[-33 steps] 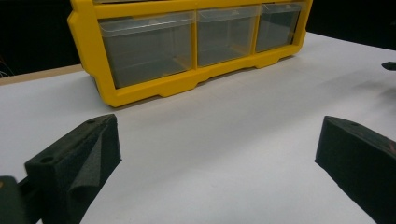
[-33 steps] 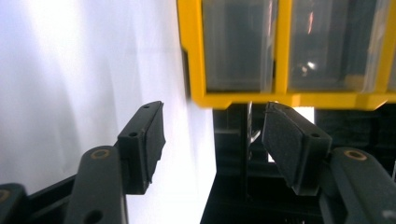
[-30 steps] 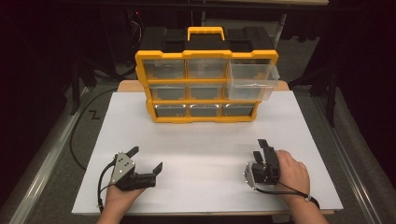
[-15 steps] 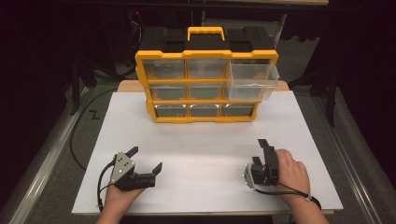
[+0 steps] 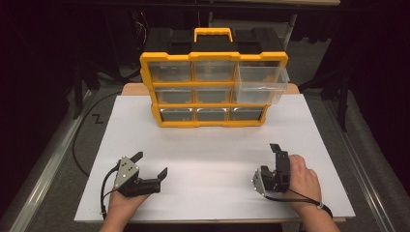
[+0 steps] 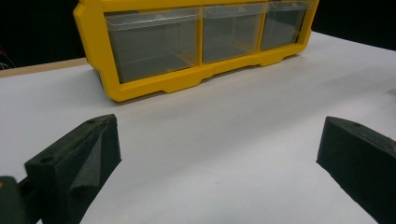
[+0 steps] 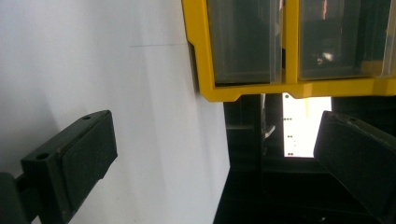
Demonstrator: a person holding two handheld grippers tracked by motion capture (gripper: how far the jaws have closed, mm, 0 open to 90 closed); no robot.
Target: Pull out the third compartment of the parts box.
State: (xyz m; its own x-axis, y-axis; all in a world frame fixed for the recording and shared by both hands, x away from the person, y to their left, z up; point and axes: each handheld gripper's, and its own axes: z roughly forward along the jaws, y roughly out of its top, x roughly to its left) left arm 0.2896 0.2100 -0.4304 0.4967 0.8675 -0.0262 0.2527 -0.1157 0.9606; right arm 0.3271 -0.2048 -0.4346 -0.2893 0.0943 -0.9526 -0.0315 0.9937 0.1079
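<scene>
A yellow drawer organizer (image 5: 212, 89) with clear drawers stands at the back of the white tabletop (image 5: 208, 145). Its top right drawer (image 5: 261, 82) is pulled out. My left gripper (image 5: 151, 164) rests near the front left, open, with nothing between its jaws; in the left gripper view (image 6: 219, 149) it faces the organizer's bottom row (image 6: 187, 79). My right gripper (image 5: 279, 157) sits at the front right, rolled onto its side. Its jaws have just been opening and stand wide with nothing between them (image 7: 215, 149); the organizer (image 7: 289, 88) lies ahead of it.
A black cable (image 5: 80, 140) loops over the grey floor left of the table. A wooden strip (image 5: 133, 89) shows behind the white top. Dark stands and table legs surround the far side.
The right gripper's jaws have spread apart from nearly closed to wide. Both hands stay where they were, and the left gripper looks the same.
</scene>
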